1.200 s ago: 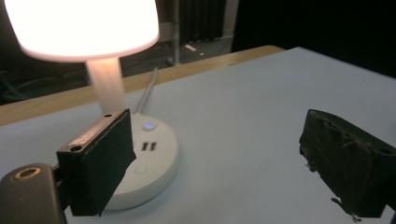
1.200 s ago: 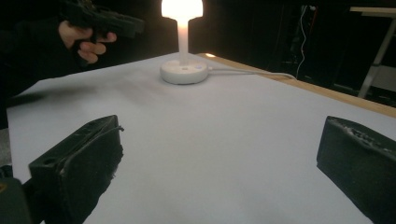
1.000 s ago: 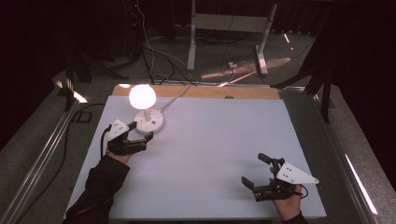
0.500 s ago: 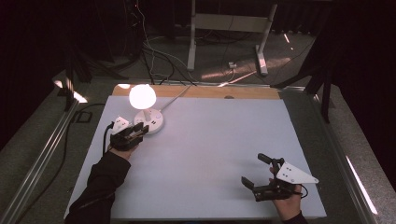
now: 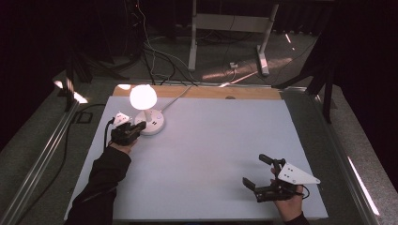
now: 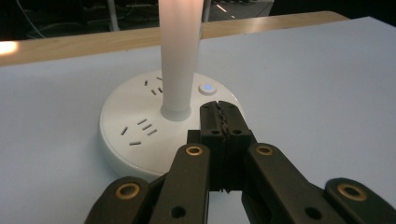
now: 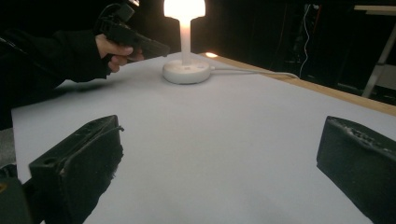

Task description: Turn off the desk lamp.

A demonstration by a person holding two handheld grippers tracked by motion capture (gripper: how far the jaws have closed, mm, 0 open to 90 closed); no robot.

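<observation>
A lit white table lamp (image 5: 143, 96) stands at the table's far left on a round base (image 5: 151, 124) that carries sockets. My left gripper (image 5: 140, 126) is at the base's near-left side. In the left gripper view its jaws (image 6: 219, 112) have just been closing and now meet with nothing between them. Their tips hang over the base (image 6: 135, 126), just short of the glowing button (image 6: 205, 87) beside the stem (image 6: 180, 56). My right gripper (image 5: 253, 170) rests at the table's near right, jaws wide apart and empty (image 7: 219, 154).
The lamp's white cord (image 5: 176, 96) runs off the far edge over a wooden strip (image 5: 244, 93). The pale table top (image 5: 220, 136) spreads between the two hands. From the right gripper view, the left hand and its gripper (image 7: 156, 47) are beside the lamp (image 7: 186, 70).
My left gripper has moved right toward the lamp base and a little lower, and its jaws have gone from open to shut. The right gripper has not moved.
</observation>
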